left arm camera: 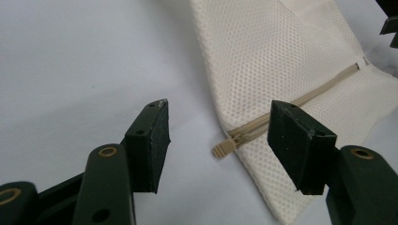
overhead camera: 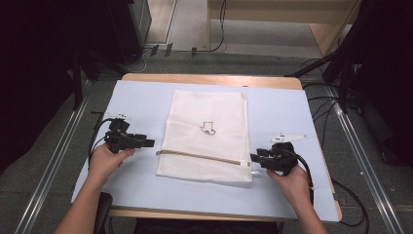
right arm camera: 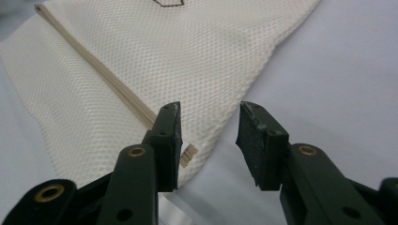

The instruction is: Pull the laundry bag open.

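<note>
Plainly both tongs stand open, empty: the left tongs [left arm camera: 216,140] face the zipper pull [left arm camera: 222,148] just ahead, the right tongs [right arm camera: 209,140] flank the zipper's far end [right arm camera: 188,153]. Between them the zipper [overhead camera: 202,157] runs crosswise near the mesh bag's [overhead camera: 207,134] front edge on the table [overhead camera: 141,97].

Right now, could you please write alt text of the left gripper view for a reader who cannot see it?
The left gripper, its two black jaws wide open, points at the beige zipper pull sticking out from the edge of a cream mesh laundry bag. The bag lies flat on a pale blue table cover, and its beige zipper runs away toward the far side.
</note>
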`<state>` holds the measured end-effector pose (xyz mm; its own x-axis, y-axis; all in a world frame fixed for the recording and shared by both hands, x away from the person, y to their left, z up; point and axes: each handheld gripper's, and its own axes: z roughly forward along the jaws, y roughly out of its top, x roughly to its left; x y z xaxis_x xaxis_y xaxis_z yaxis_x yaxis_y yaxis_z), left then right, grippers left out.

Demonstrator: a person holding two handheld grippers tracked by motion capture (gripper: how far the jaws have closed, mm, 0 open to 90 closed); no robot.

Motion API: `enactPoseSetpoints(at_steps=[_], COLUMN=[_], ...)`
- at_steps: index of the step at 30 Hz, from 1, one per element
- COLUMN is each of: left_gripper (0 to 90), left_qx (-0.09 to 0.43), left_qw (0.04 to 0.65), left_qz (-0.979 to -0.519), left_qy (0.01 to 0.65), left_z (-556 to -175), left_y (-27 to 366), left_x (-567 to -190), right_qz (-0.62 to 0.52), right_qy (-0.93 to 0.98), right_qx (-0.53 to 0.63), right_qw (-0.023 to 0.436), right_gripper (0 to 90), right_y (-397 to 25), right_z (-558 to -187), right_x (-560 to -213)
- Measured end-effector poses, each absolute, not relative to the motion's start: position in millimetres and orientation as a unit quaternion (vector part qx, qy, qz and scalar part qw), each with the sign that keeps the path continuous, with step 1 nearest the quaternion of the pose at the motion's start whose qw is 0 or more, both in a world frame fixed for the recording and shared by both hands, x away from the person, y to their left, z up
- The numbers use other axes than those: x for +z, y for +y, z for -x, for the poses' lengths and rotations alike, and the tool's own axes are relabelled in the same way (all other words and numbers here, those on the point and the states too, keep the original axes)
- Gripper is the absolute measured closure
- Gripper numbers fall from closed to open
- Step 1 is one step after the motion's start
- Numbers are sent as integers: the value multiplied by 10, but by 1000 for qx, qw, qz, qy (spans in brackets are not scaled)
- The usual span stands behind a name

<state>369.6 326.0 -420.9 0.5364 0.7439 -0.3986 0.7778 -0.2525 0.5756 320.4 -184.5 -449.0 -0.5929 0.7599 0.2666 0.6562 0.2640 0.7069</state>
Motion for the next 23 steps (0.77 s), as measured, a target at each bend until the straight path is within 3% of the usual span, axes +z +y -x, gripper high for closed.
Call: enactPoseSetpoints(at_steps=[23], left_gripper=[395], left_qx=[-4], left_qw=[380], left_qz=[-772], left_qy=[510], left_z=[-3720], left_y=[3494], left_x=[-4235], right_qz=[-471], right_qy=[770], right_qx=[420], right_qw=[92], right_gripper=[554], right_y=[-2180], right_z=[-3289], right_x=[-4515])
